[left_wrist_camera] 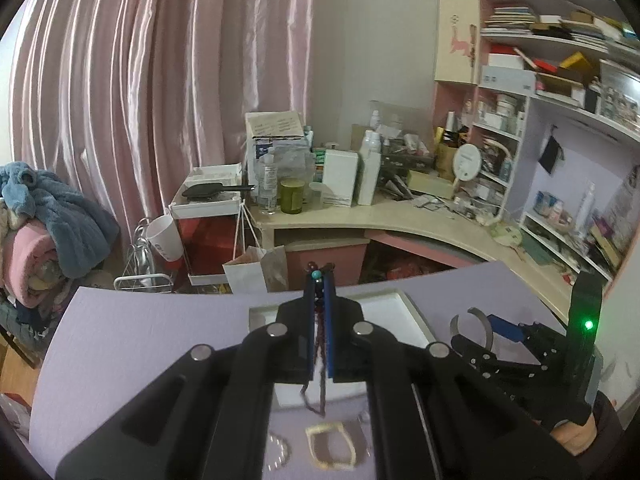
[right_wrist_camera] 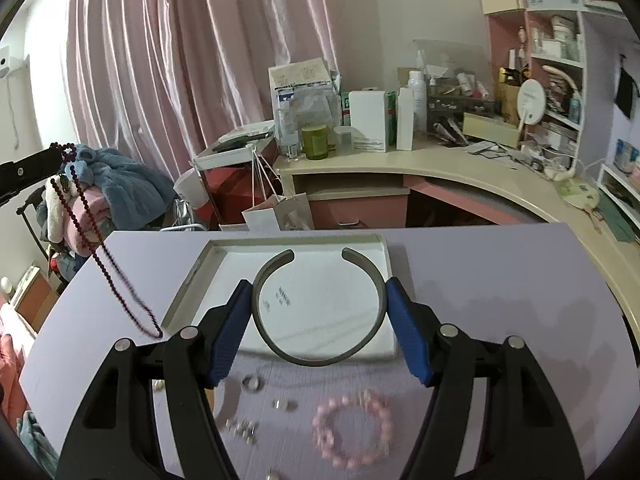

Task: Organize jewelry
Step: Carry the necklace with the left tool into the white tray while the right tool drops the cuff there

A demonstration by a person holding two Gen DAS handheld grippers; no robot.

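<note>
Tray point(right_wrist_camera: 200, 268) interior bare; loose rings point(right_wrist_camera: 253, 384), pink bracelet point(right_wrist_camera: 352, 432) clutter near tabletop.

You can't read any text here. The white tray point(right_wrist_camera: 216, 254) carries a small dark print at nine o'clock inside the cuff bangle point(right_wrist_camera: 320, 354), too blurred to make out. Box labels on the desk point(right_wrist_camera: 440, 168) at twelve o'clock are illegible too.

Each camera sits on its tongs, close above the bench point(right_wrist_camera: 480, 280), looking forward and down. Both see the white tray point(right_wrist_camera: 200, 276) and pink curtain point(left_wrist_camera: 140, 80).
</note>
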